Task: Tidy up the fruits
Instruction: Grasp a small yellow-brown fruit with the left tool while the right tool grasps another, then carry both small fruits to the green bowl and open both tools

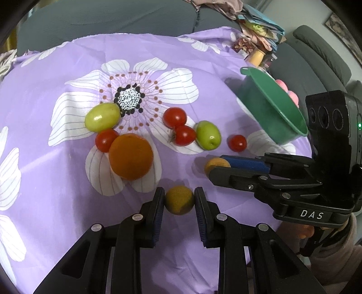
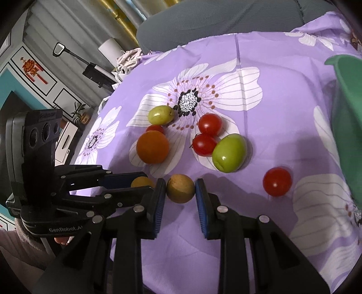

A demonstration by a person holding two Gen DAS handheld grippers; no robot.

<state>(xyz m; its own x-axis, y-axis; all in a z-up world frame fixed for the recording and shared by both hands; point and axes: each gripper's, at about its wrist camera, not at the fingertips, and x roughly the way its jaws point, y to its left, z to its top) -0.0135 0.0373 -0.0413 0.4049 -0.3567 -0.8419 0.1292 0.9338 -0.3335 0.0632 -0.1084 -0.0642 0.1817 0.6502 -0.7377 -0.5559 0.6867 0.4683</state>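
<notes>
My left gripper (image 1: 179,199) is shut on a small brown round fruit (image 1: 179,200) just above the purple flowered cloth (image 1: 67,67). To its right, my right gripper (image 1: 215,167) is shut on a second brown fruit (image 1: 215,164). In the right wrist view the right gripper (image 2: 180,190) pinches its brown fruit (image 2: 180,188), and the left gripper (image 2: 142,182) holds the other (image 2: 140,181) close beside it. On the cloth beyond lie an orange (image 1: 130,156), two green fruits (image 1: 102,117) (image 1: 208,135) and several cherry tomatoes (image 1: 174,117) (image 1: 237,143).
A green plastic bowl (image 1: 271,108) stands tilted at the cloth's right edge, with something pink behind its rim. Grey sofa cushions (image 1: 113,18) and a pile of clutter (image 1: 255,34) border the far side. In the right wrist view a cabinet (image 2: 27,74) stands off to the left.
</notes>
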